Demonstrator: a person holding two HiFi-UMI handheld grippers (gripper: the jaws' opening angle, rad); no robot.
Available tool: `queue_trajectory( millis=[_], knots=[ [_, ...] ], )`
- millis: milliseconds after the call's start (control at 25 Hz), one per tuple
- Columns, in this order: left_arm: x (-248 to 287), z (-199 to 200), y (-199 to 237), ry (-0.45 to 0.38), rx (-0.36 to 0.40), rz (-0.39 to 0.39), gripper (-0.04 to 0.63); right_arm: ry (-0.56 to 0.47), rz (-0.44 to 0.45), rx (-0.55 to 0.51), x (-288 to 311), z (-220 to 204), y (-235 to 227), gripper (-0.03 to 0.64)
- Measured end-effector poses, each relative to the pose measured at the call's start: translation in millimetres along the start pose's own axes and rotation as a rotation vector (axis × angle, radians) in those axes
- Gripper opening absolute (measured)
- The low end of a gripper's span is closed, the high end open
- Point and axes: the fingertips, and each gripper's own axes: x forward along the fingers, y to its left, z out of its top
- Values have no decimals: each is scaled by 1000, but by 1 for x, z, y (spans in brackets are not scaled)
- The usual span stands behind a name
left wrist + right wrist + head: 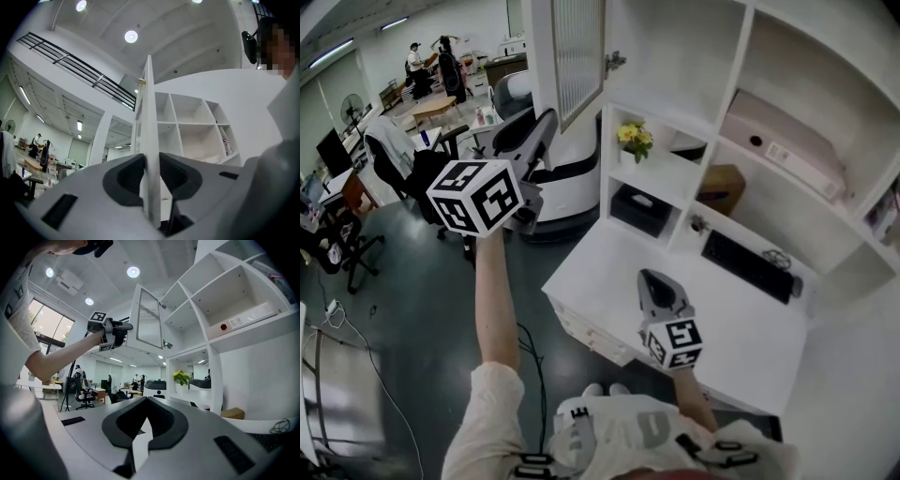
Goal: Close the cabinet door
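While the door (578, 56) stands swung well out from the cabinet (680, 42), the step in hand looks to be swinging it home with the left tongs (546, 122). These are raised at arm's length and pinch the door's free edge, one pad against each face; the left gripper view shows the panel edge-on, running straight up between the jaws.

To do this well, the person would likely hold the pinch light enough that the edge can pivot between the pads as the panel turns; the push should follow an arc about the hinge (614, 62), not a straight line, or the panel may twist or slip out. It would be wise to ease off before the edge meets the cabinet, lest the inner jaw be caught between the two; a last nudge on the outer face could then seat it.

The right tongs (654, 277) hang low over the desk (741, 347), jaws pressed together on nothing, well apart from the door and below it; they seem to have no part in this step. In the head view the door rises above and to the right of the left tongs, its ribbed face towards the room and its hinged side touching the cabinet's upper left compartment.
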Motion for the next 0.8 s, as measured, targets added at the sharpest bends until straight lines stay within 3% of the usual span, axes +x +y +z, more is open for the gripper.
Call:
queue_trajectory(
  millis=[480,800],
  knots=[
    [14,-2,-32,-1,28,-76,123,2,-33,10,-9,-3,-9,3],
    [23,-3,-47,-26,22,-47,126,-10,-60,2,-13,0,-18,3]
  ],
)
